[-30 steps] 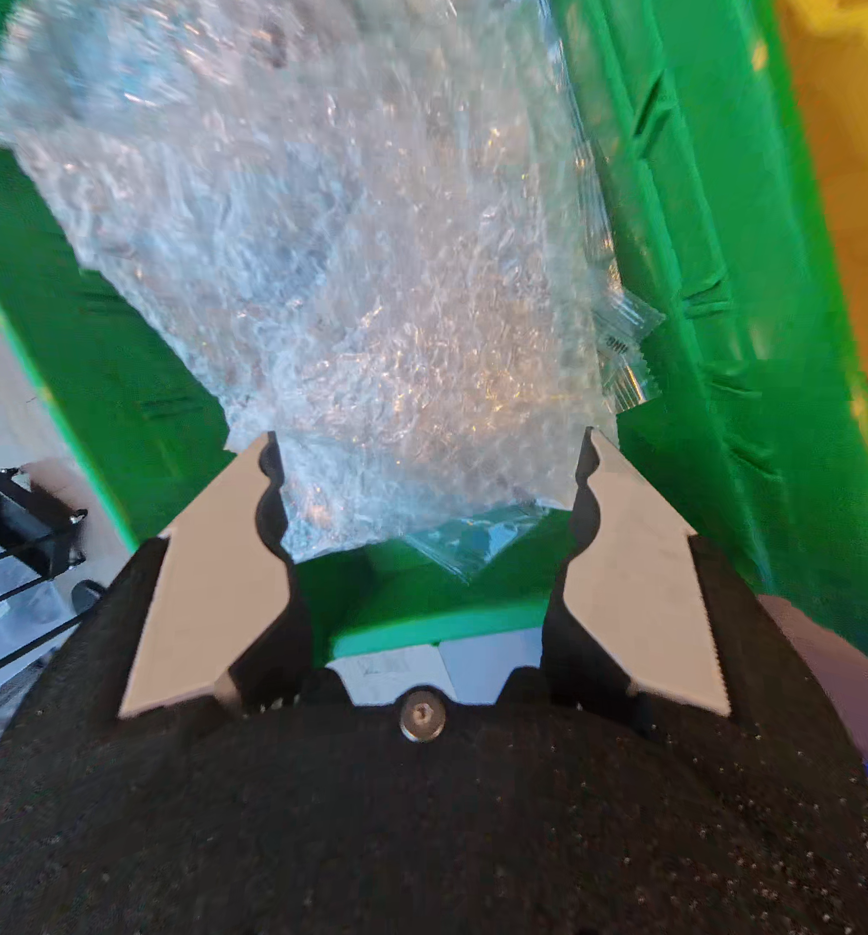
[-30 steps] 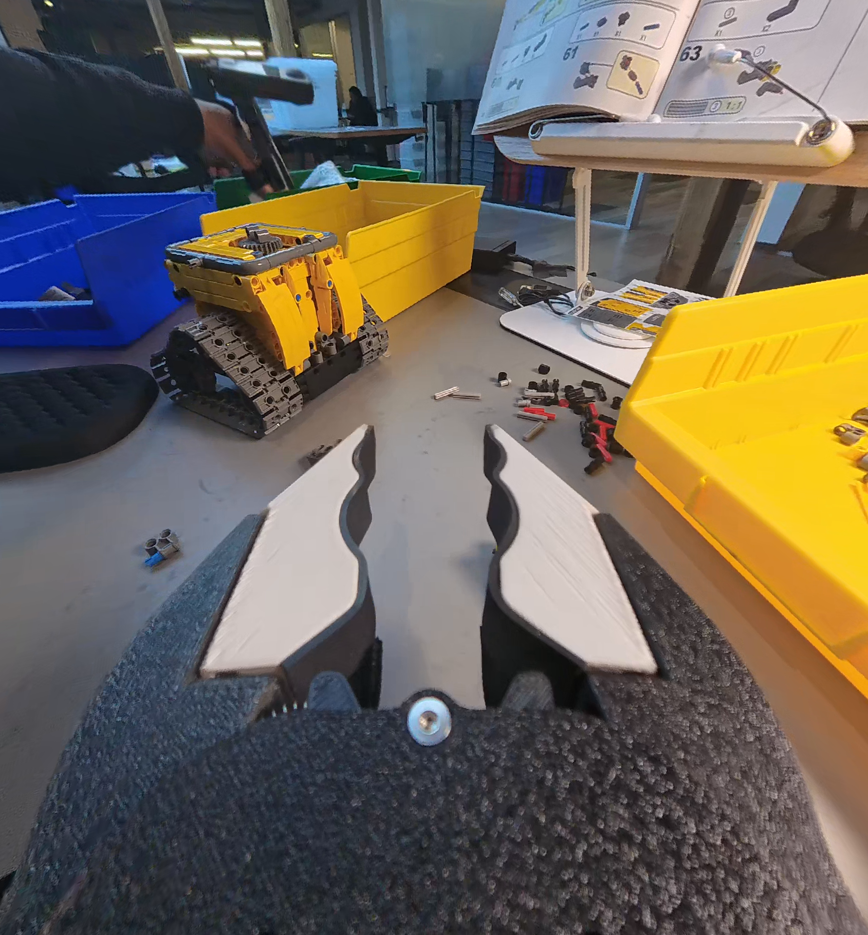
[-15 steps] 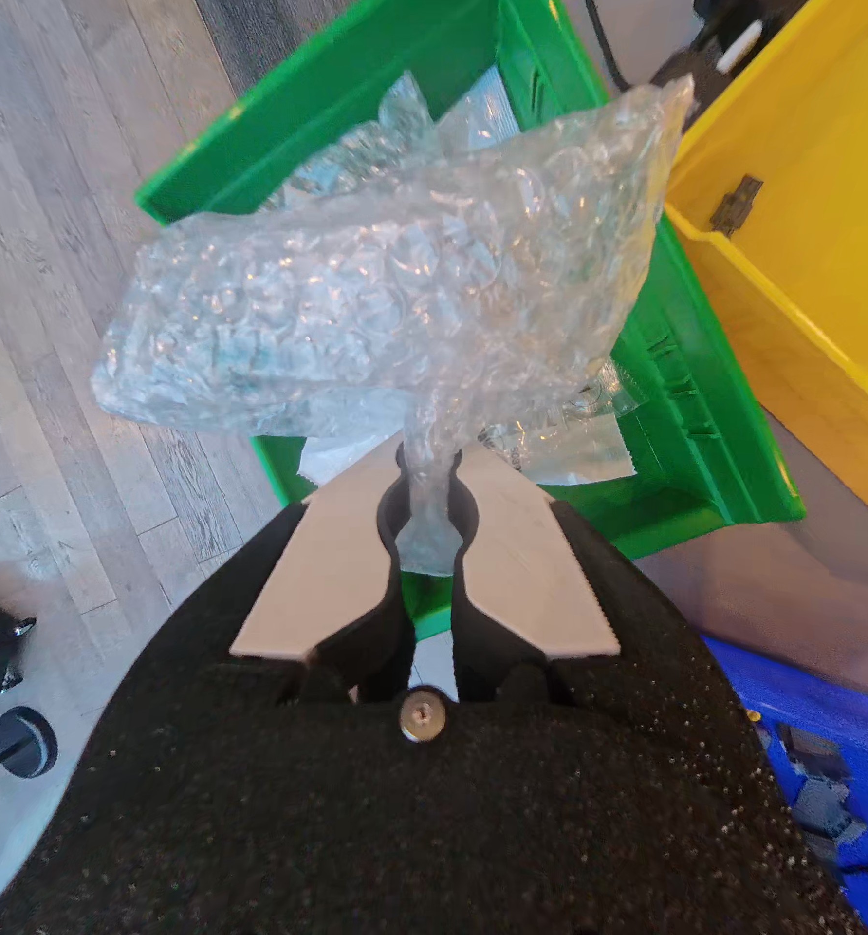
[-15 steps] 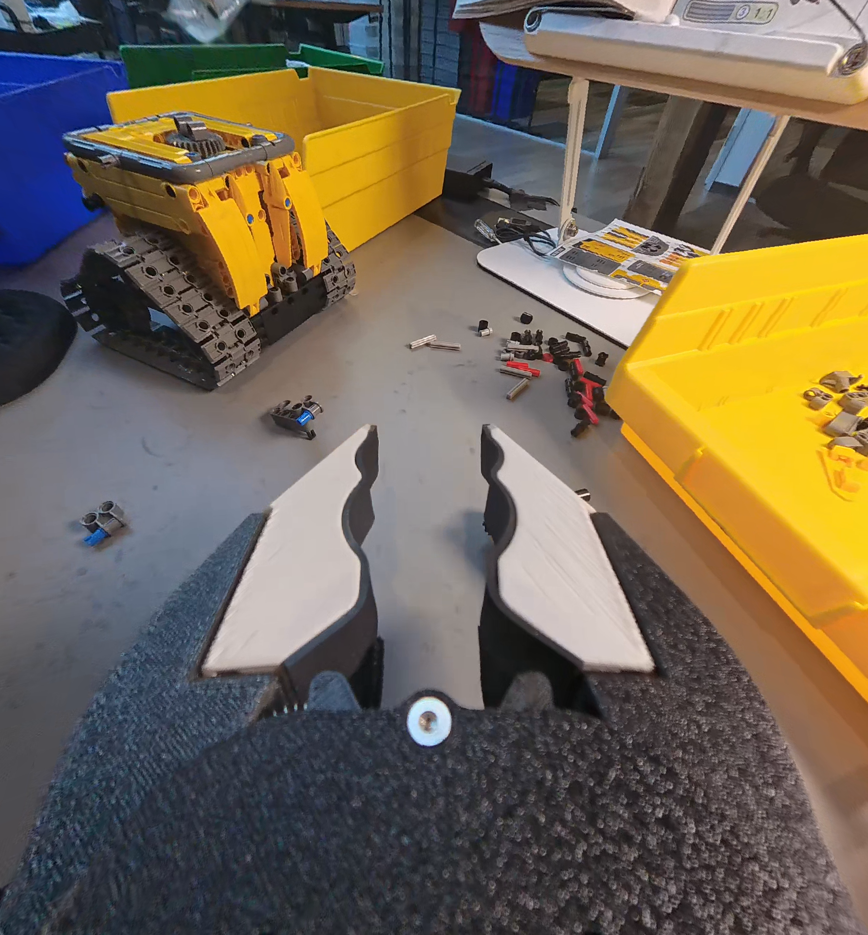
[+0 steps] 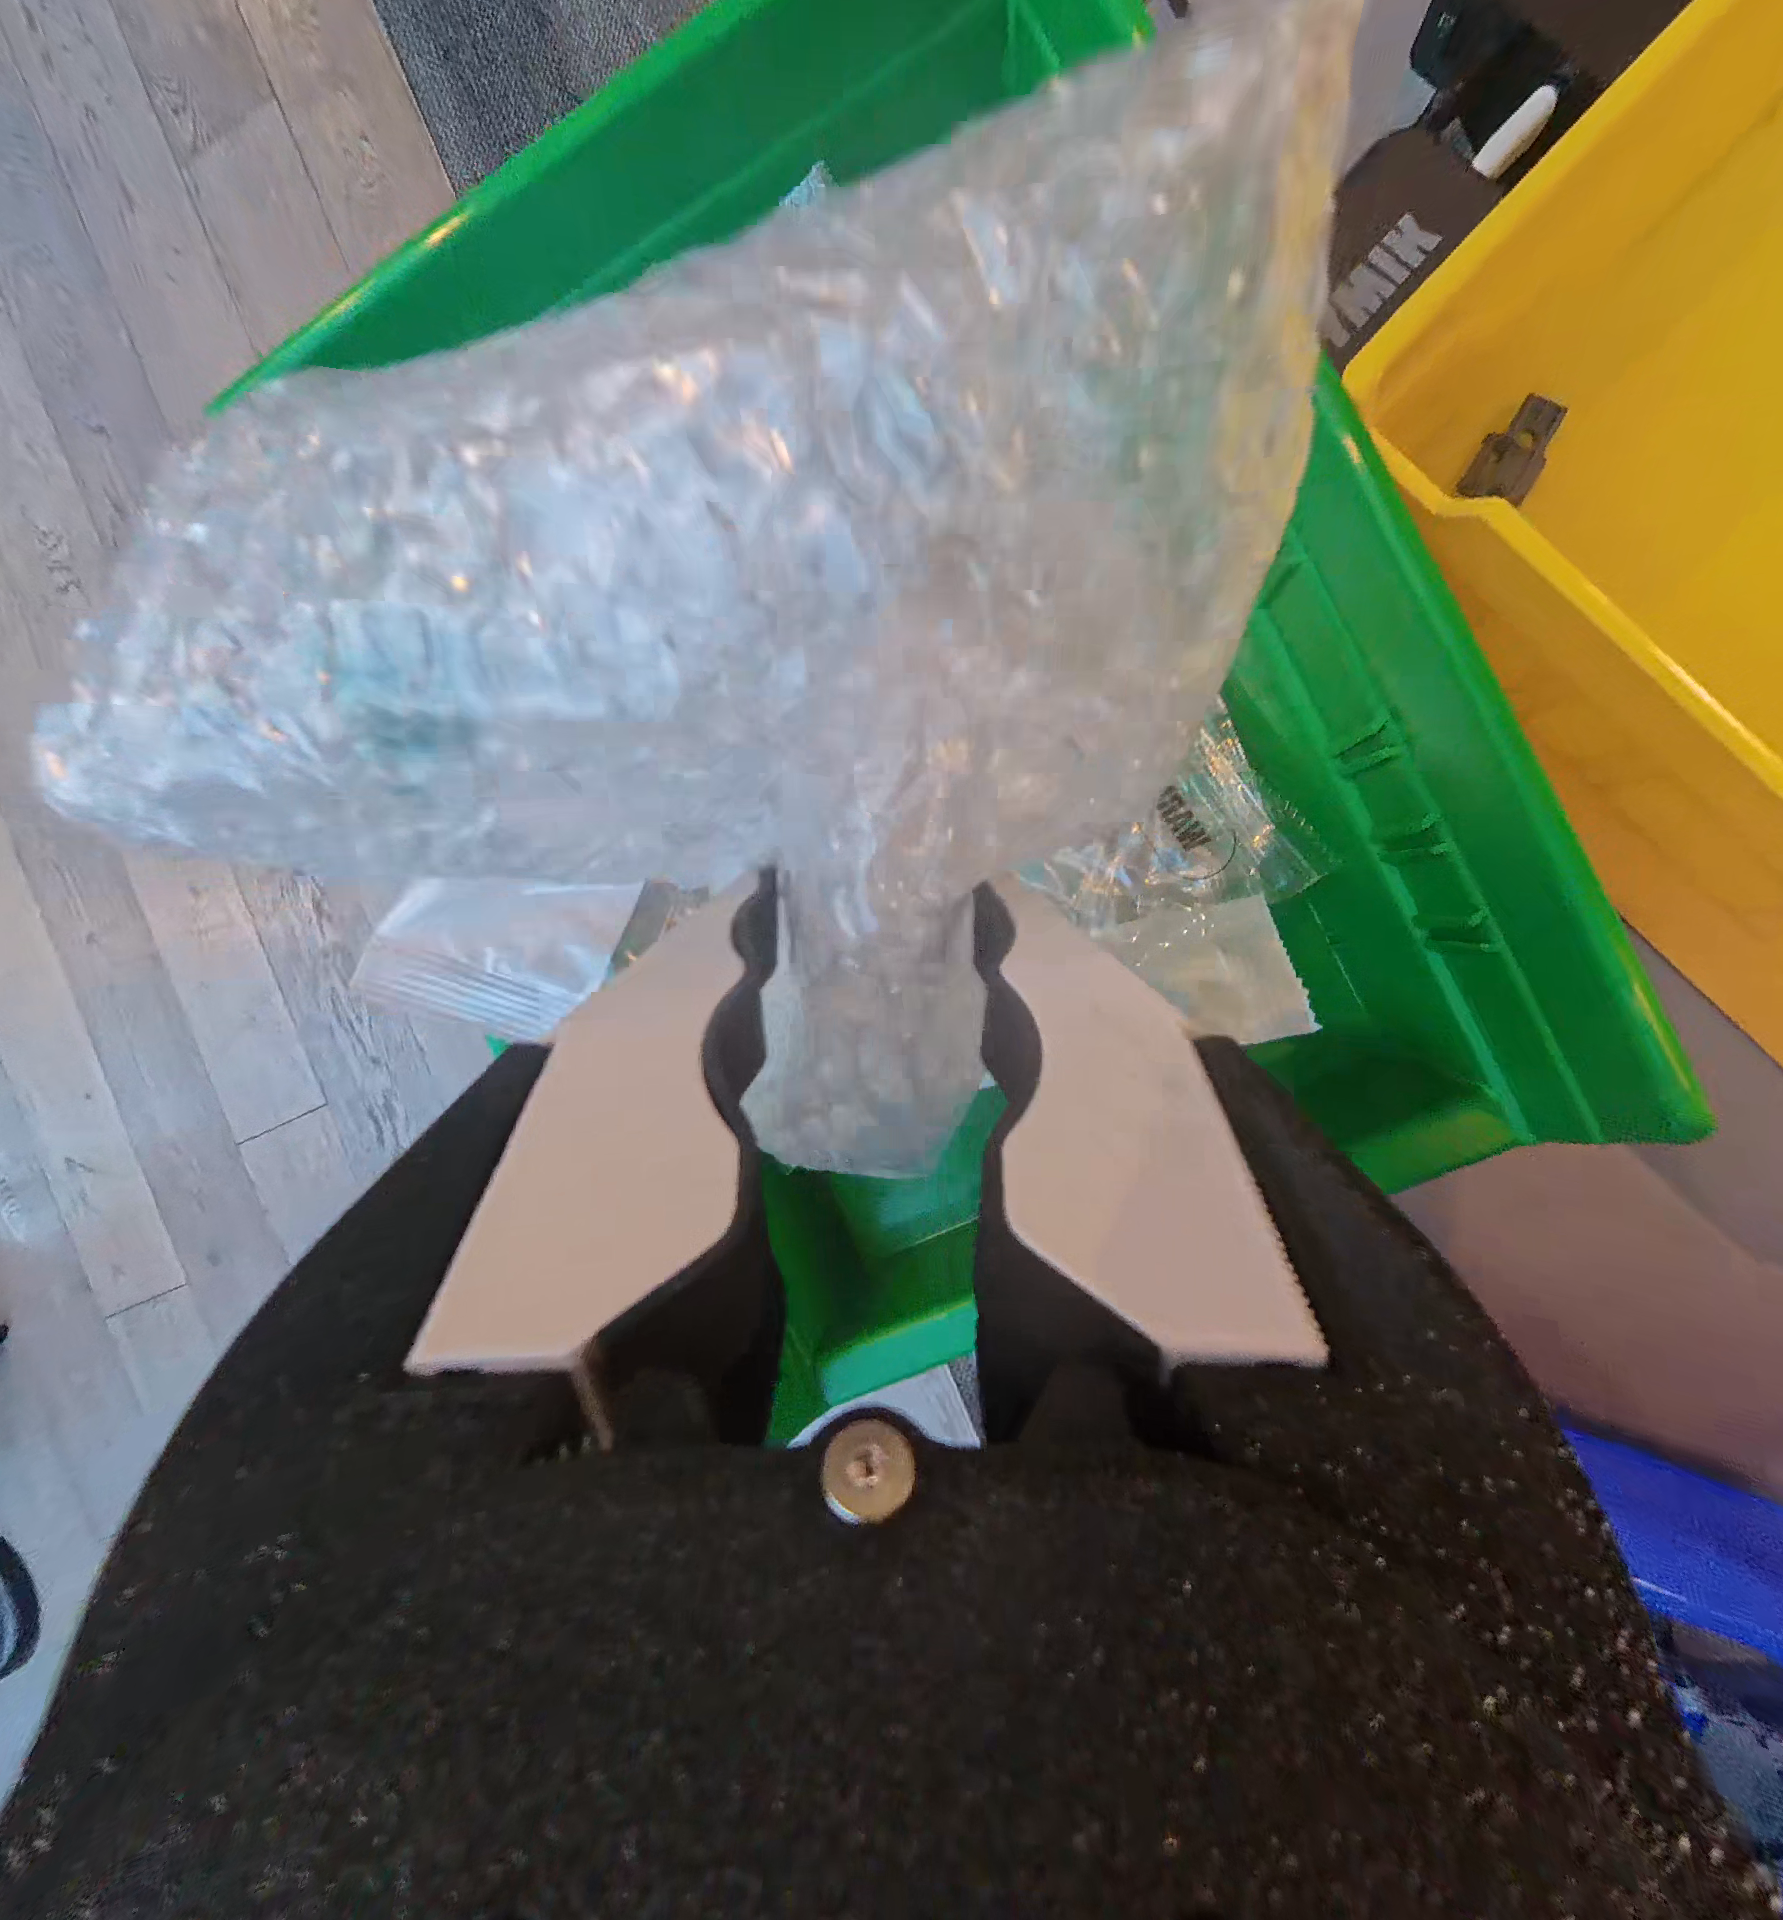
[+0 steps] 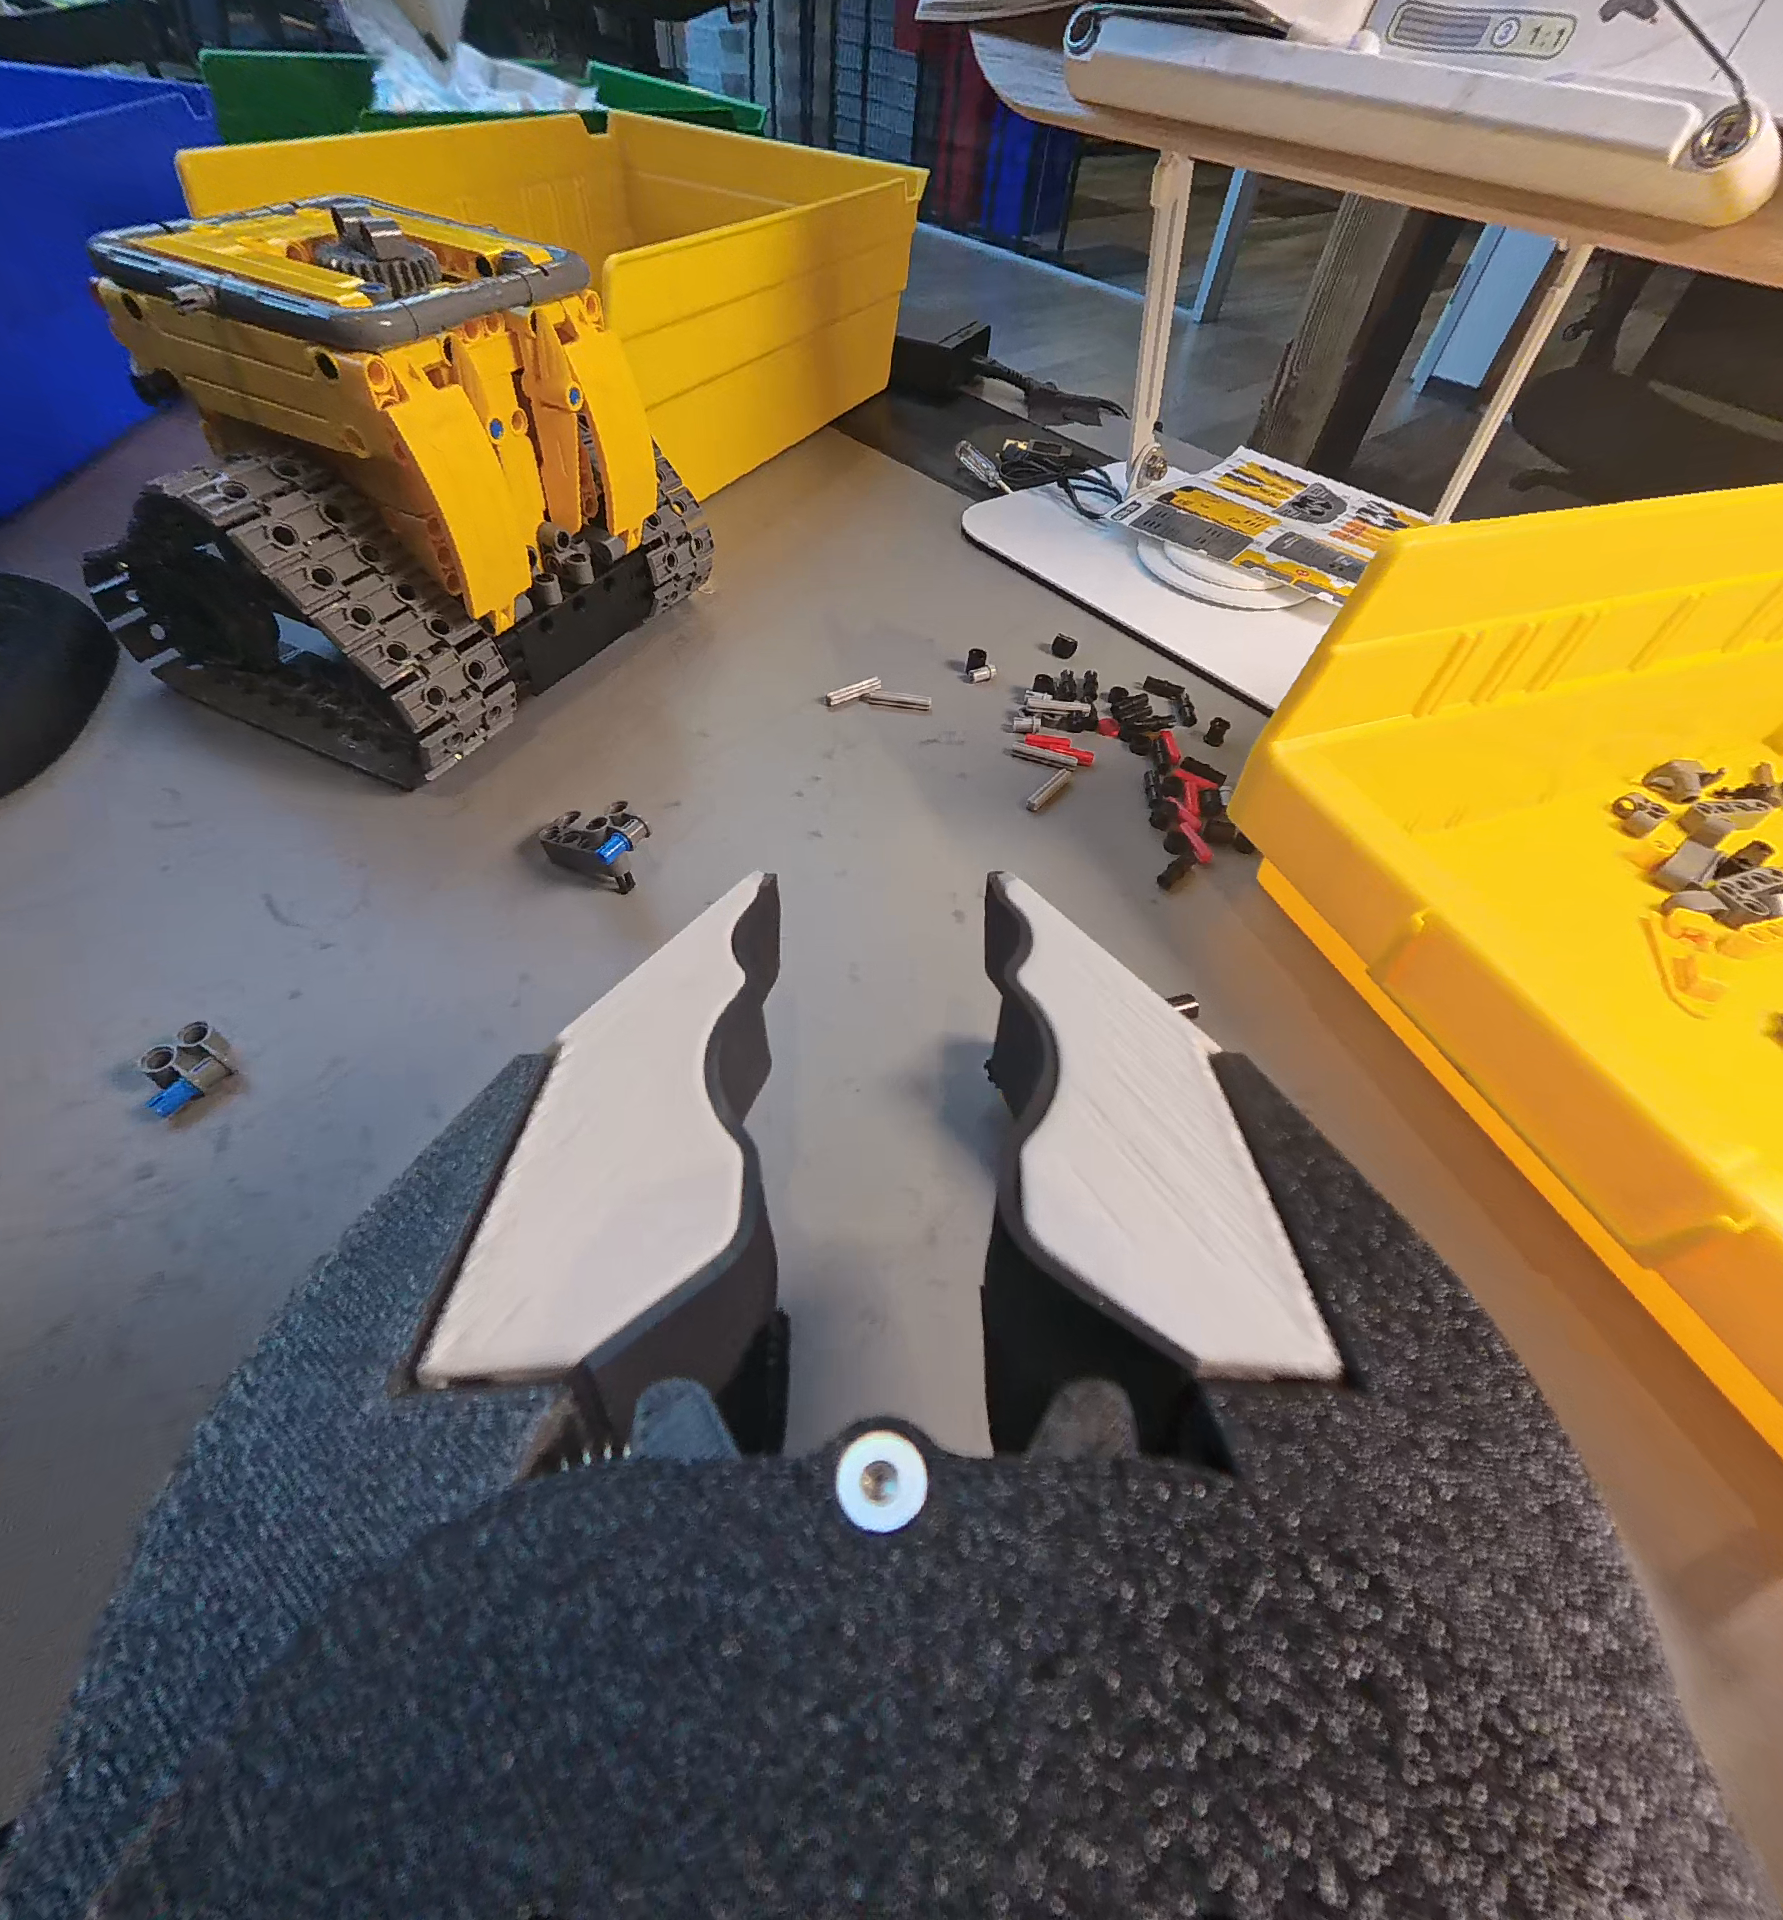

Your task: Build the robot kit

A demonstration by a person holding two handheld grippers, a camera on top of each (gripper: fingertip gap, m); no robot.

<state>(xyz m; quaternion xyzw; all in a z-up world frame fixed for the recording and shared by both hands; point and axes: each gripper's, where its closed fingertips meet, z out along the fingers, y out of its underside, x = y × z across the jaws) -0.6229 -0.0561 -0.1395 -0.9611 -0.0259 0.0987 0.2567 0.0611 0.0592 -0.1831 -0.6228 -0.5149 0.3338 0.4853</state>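
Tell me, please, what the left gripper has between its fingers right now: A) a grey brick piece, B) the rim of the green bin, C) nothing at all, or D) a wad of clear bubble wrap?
D: the left gripper pinches a bunched neck of the bubble wrap, above the green bin.

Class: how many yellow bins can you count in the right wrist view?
2: one yellow bin behind the tracked model, another at right holding small parts. More may lie outside the picture.

Counts, bench as it is sitting now: two yellow bins (image 6: 762, 260) (image 6: 1489, 883), one blue bin (image 6: 25, 291), one green bin (image 5: 1386, 831), one tracked brick model (image 6: 378, 468), one bubble-wrap bundle (image 5: 658, 582), two small grey-and-blue brick assemblies (image 6: 596, 842) (image 6: 186, 1065) lying apart; loose pins (image 6: 1126, 748) too many to tally.
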